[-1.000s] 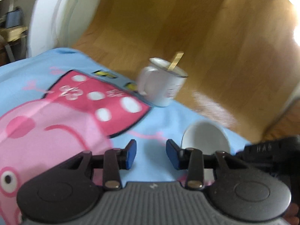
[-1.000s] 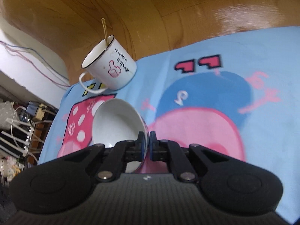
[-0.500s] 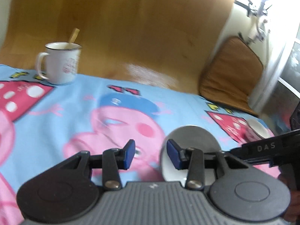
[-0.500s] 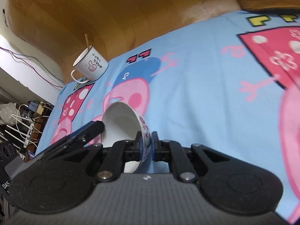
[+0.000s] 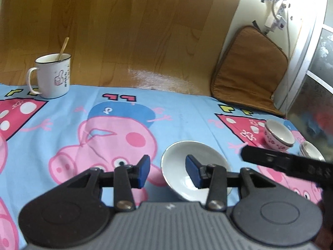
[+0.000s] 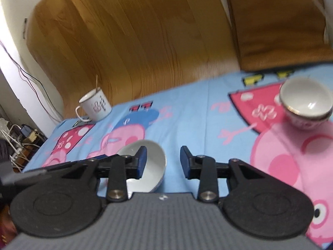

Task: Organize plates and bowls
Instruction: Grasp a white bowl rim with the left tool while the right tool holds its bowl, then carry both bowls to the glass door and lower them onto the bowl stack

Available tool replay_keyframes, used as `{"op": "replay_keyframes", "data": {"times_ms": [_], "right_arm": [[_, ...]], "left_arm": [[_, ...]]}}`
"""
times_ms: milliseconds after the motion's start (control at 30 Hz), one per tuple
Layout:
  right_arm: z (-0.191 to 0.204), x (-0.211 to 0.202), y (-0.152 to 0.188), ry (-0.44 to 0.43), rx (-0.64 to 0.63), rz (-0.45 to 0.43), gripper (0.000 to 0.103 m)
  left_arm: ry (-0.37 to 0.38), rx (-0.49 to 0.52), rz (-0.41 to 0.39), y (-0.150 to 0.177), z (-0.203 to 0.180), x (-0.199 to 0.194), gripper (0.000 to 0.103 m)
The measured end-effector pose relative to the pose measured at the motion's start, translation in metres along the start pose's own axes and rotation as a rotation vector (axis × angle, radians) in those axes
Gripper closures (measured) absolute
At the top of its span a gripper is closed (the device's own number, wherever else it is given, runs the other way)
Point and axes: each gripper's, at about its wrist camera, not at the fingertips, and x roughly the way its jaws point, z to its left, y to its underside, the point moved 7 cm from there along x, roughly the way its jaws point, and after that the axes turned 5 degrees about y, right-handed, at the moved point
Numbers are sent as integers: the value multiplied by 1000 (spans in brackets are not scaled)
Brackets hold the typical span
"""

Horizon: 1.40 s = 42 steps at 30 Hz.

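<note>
Right gripper (image 6: pixel 163 162): jaws apart, holding nothing.
Left gripper (image 5: pixel 168 171): jaws apart, empty.
Bowl (image 6: pixel 145 166): on cloth (image 6: pixel 197 120), at right gripper's 9 o'clock, touching its left finger.
Stack (image 6: pixel 306 104): 2 o'clock, well apart.

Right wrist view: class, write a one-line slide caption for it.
Open right gripper beside a white bowl on the cartoon-pig blue cloth; stacked bowls and enamel mug beyond.
</note>
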Motion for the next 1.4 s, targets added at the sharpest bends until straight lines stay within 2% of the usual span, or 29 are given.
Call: {"op": "replay_keyframes", "data": {"times_ms": [67, 133, 333, 600, 933, 1033, 1067, 1100, 1167, 1233, 1400], "right_arm": [[4, -6, 5, 22, -51, -77, 58], [6, -10, 13, 36, -93, -116, 55], [3, 4, 33, 38, -77, -59, 55], [2, 17, 25, 30, -60, -60, 55], [13, 29, 29, 13, -69, -15, 57], [12, 35, 33, 11, -65, 18, 69], [12, 37, 34, 4, -62, 33, 77], [12, 37, 35, -4, -58, 41, 81], [12, 34, 35, -3, -67, 36, 84], [10, 29, 35, 16, -73, 22, 86], [-17, 8, 31, 71, -43, -24, 90]], "left_arm": [[-12, -17, 5, -1, 6, -1, 66], [-24, -29, 9, -2, 11, -1, 66], [-23, -26, 24, -1, 13, 1, 66], [-48, 56, 30, -1, 3, 8, 66], [-49, 24, 66, 6, 12, 19, 70], [-44, 17, 75, 9, 11, 21, 74], [-36, 14, 70, 10, 9, 21, 76], [-31, 16, 67, 10, 6, 21, 82], [-18, 27, 75, 12, -2, 22, 91], [-19, 32, 80, 12, -9, 23, 91], [61, 41, 103, 11, -39, 30, 91]]}}
